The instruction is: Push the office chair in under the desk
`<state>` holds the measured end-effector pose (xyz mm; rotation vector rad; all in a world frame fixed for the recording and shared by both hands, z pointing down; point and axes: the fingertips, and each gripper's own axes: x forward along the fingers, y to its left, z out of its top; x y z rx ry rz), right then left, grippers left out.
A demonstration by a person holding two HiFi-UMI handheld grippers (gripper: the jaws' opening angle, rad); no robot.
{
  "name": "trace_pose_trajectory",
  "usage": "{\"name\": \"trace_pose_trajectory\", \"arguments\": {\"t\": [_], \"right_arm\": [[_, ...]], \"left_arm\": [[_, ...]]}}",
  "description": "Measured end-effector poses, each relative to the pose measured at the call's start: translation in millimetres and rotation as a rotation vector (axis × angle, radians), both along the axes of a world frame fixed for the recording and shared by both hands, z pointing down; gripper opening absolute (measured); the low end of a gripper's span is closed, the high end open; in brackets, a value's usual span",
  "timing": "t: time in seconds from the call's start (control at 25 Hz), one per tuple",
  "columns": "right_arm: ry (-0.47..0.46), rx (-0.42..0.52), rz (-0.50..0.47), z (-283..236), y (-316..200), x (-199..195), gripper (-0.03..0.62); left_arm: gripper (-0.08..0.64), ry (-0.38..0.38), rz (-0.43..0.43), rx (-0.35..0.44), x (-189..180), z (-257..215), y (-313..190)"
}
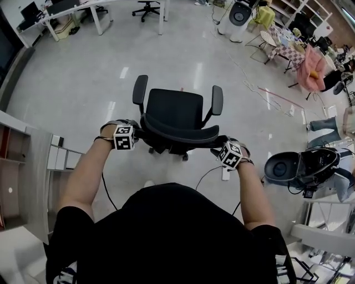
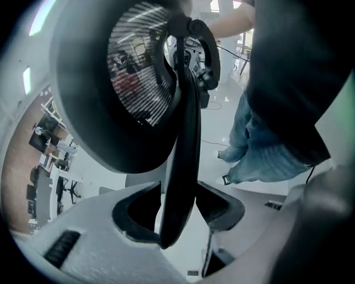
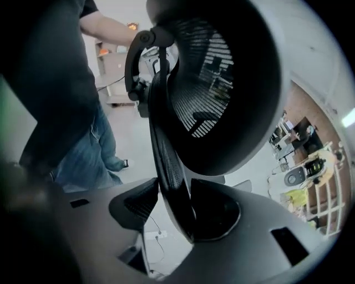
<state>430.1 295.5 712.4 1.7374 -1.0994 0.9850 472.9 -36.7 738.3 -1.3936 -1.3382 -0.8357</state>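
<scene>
Standing right behind the office chair (image 1: 175,119), the person has one tool at each top corner of its backrest (image 2: 186,138). The chair is out on the open floor (image 1: 72,83) with its seat facing away from the person and an armrest sticking out on each side. The white table (image 1: 58,14) is way off at the far left end of the room, well apart from the chair, so the chair isn't tucked under anything.

Left tool (image 1: 137,132): in the left gripper view the thin dark edge of the backrest runs straight down between the two pads (image 2: 136,213). The jaws are spread, and there's a clear gap on one side. The other pad sits just beside the edge and might be brushing it, but that's hard to call from this angle. Either way it's not clamped, so I'd say released with the chair edge in between.

Right tool (image 1: 220,144): same deal, mirrored. The backrest edge stands between its parted jaws with no squeeze on it.

Both gripper views also catch the backrest's mesh (image 3: 211,72) up close and the person's jeans (image 2: 260,144).
</scene>
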Motion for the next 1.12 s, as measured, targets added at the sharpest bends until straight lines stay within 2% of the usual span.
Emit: {"name": "trace_pose_trajectory", "arguments": {"t": [0.2, 0.36, 0.52, 0.68, 1.12], "right_arm": [[0.026, -0.131, -0.072, 19.1, -0.7, 8.6, 0.19], [0.051, -0.249, -0.1, 42.3, 5.2, 11.0, 0.181], [0.078, -0.238, -0.095, 43.6, 1.5, 17.0, 0.147], [0.087, -0.223, -0.106, 41.0, 3.0, 22.9, 0.137], [0.117, -0.233, -0.141, 43.0, 18.1, 26.2, 0.127]], "left_arm": [[0.189, -0.014, 0.006, 0.056, 5.3, 28.9, 6.2], [0.156, 0.013, 0.002, 0.038, 3.9, 35.6, 15.6], [0.156, 0.047, -0.004, -0.004, 8.7, 34.7, 15.3], [0.144, 0.039, 0.004, -0.02, 7.7, 31.5, 21.0], [0.144, 0.064, -0.039, -0.021, -2.3, 32.6, 34.2]]}}
